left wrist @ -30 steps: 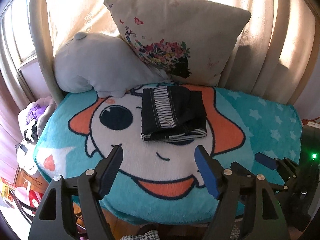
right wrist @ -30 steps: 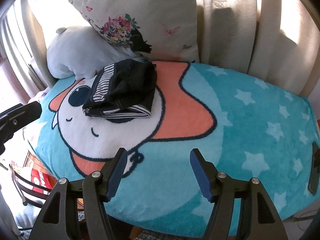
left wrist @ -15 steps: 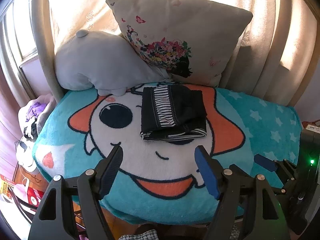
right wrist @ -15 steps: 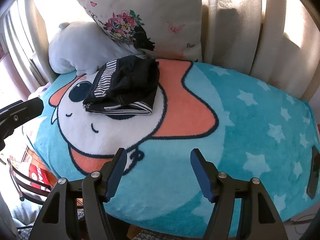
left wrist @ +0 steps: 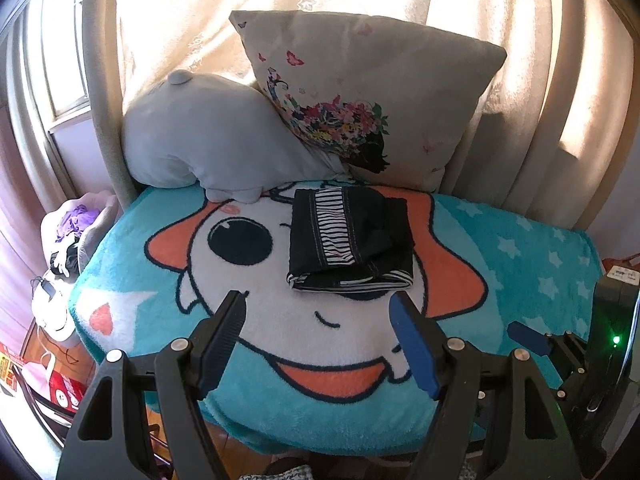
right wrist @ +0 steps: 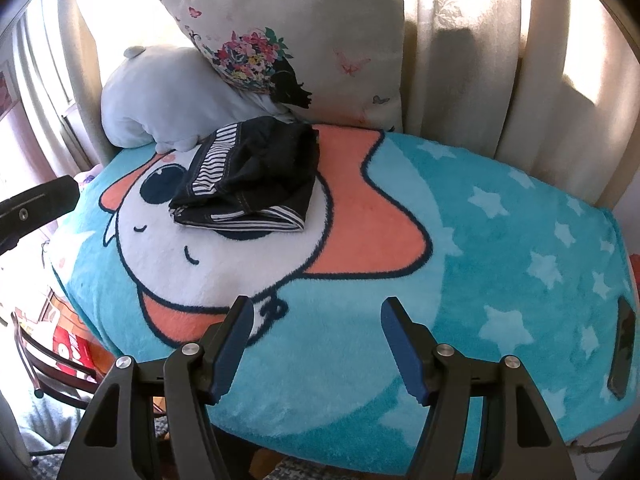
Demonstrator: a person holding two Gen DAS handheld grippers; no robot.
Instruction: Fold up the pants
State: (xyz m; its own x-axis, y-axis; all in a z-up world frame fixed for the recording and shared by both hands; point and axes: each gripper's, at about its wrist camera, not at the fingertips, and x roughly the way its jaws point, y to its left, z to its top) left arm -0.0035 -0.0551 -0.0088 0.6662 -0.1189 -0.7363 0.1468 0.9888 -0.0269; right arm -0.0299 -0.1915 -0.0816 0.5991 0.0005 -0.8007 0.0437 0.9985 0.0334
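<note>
In the left wrist view, I see my left gripper [left wrist: 318, 312] with its fingers spread wide and nothing between them. It hangs over the near part of the blanket [left wrist: 520, 264], just short of the pants [left wrist: 350, 236]. The pants lie folded in a dark bundle with striped bands, on the white cartoon face, toward the back of the blanket. Behind them, very near, a grey plush toy [left wrist: 200, 140] and a flowered pillow [left wrist: 372, 92] lean on the curtain [left wrist: 560, 80], so there is little room at the far edge. The blanket in front of the pants and to the right is bare. At the right border I see the tip of the right gripper [left wrist: 528, 338] beside a black box with a green light [left wrist: 616, 339].

In the right wrist view, the right gripper [right wrist: 316, 318] is also spread, holding nothing, above the near edge of the blanket [right wrist: 500, 260]. Here the pants [right wrist: 252, 176] sit far to the left and back, well apart from the fingers. This view shows the wide starred area on the right, and a dark phone [right wrist: 624, 348] lying at the right edge.
</note>
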